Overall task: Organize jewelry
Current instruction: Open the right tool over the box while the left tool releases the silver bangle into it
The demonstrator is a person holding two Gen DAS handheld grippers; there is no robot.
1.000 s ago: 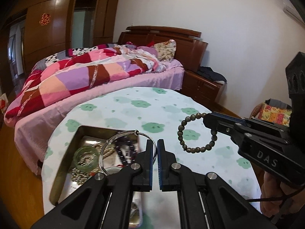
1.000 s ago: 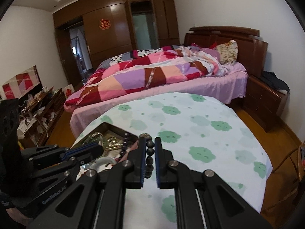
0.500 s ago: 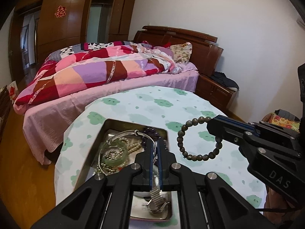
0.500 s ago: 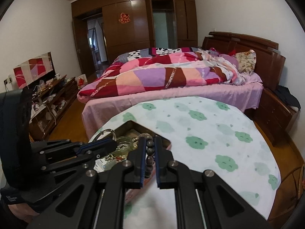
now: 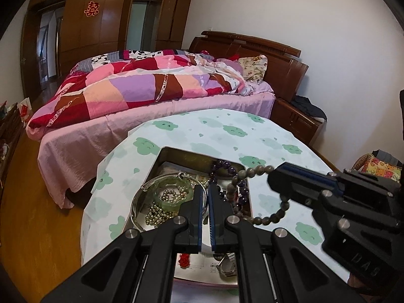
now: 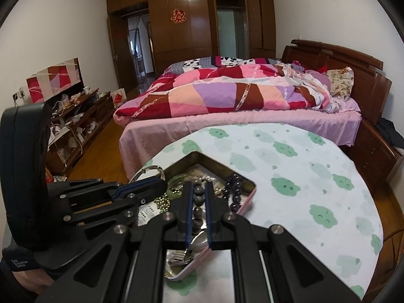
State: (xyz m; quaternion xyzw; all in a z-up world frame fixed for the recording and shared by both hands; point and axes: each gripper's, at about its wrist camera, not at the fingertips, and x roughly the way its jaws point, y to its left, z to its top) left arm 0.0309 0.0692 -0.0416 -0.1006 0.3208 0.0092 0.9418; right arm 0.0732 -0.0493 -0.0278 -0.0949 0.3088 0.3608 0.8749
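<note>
Right gripper [image 6: 197, 202] fingers pinch a bead bracelet [image 5: 255, 197], hanging light and limp above the tin [image 5: 176, 152]. Left gripper [image 5: 205, 202] fingers nearly closed on a stiff, slippery silver bangle [image 5: 136, 202].

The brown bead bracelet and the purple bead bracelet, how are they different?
The brown bead bracelet hangs pinched in the right gripper; the dark purple bead bracelet drapes over the metal tin's rim. Brown beads look dull, purple ones glossy. Both are round-bead loops.
</note>
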